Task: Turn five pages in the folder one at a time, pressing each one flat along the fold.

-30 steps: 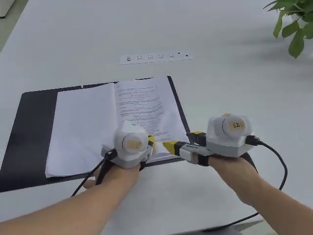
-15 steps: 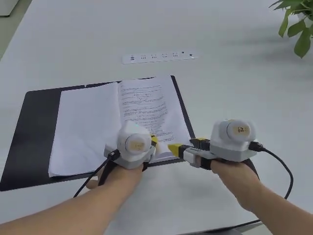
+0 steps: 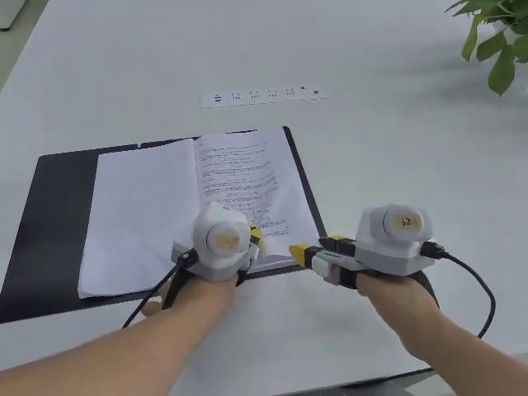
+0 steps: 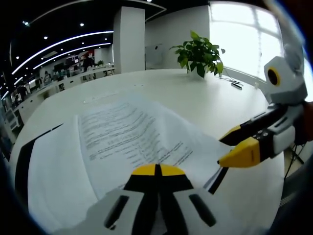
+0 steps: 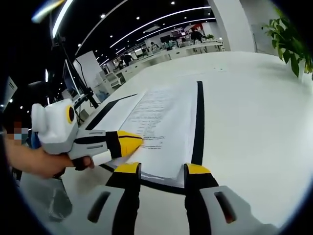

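The folder (image 3: 49, 223) lies open near us on the table (image 3: 388, 124). Our left gripper (image 3: 255, 237), jaws closed, sits at the near edge of the printed right page (image 3: 247, 177). Our right gripper (image 3: 299, 251) gapes at its near right corner, and we risk pinching several sheets together.

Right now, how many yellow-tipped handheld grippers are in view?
2. The left yellow-tipped white gripper is over the printed white page, jaws shut; the right gripper is at the near right corner of the black folder, jaws open.
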A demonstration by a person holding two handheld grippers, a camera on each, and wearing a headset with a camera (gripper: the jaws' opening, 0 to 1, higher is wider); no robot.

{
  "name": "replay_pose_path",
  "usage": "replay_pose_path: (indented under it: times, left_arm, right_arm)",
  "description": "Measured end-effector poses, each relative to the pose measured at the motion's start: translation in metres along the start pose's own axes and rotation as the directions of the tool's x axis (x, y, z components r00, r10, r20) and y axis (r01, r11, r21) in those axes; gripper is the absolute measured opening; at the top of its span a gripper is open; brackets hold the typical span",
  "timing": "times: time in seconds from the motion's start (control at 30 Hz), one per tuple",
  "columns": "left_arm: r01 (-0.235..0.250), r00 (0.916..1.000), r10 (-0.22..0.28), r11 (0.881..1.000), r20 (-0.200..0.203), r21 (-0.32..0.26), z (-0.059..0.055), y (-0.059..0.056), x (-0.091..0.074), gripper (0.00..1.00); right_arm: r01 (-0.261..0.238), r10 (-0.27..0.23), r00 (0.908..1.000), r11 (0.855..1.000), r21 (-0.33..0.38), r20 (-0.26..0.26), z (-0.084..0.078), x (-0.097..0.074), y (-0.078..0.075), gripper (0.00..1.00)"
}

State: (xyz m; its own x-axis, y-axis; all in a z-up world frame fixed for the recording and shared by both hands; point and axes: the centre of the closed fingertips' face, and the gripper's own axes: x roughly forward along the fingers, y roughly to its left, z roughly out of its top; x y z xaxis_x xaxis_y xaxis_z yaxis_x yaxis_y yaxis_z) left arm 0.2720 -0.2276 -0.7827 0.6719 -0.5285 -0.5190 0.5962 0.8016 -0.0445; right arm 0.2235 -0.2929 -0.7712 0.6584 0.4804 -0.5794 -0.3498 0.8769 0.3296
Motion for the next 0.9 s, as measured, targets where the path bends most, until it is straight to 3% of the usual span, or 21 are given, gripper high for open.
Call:
replay_pose_path:
  times: [0.13,0.37,0.47,0.7,0.8,0.9]
  left_arm:
    - [-0.002,1.0,0.002,1.0,0.0,-0.005,0.0,0.0,0.0,0.0]
    - [-0.002,1.0,0.002,1.0,-0.002,-0.006,0.0,0.0,0.0,0.0]
    - [-0.001,1.0,0.001,1.0,-0.003,-0.007,0.0,0.0,0.0,0.0]
    - [-0.001,1.0,0.001,1.0,-0.006,-0.023,0.0,0.0,0.0,0.0]
    - [0.01,0.9999,-0.01,0.999,-0.007,-0.048,0.001,-0.001,-0.001,0.0]
    - [0.029,0.9992,-0.031,0.997,-0.024,-0.069,-0.001,-0.001,-0.006,0.01]
  right_arm:
    - [0.016,-0.017,0.9996,0.999,-0.047,-0.022,-0.003,0.001,-0.002,0.29]
    - [0.021,-0.022,0.9997,0.999,-0.025,-0.011,0.001,0.0,-0.005,0.22]
    - [0.036,-0.037,0.9992,0.996,-0.076,-0.011,0.002,-0.001,-0.006,0.16]
    - [0.067,-0.069,0.9972,0.996,-0.062,-0.029,0.0,-0.001,-0.013,0.01]
    - [0.082,-0.083,0.9961,0.995,-0.052,-0.027,0.001,-0.003,-0.014,0.0]
    - [0.078,-0.078,0.9969,0.997,-0.027,0.008,0.011,-0.009,-0.012,0.0]
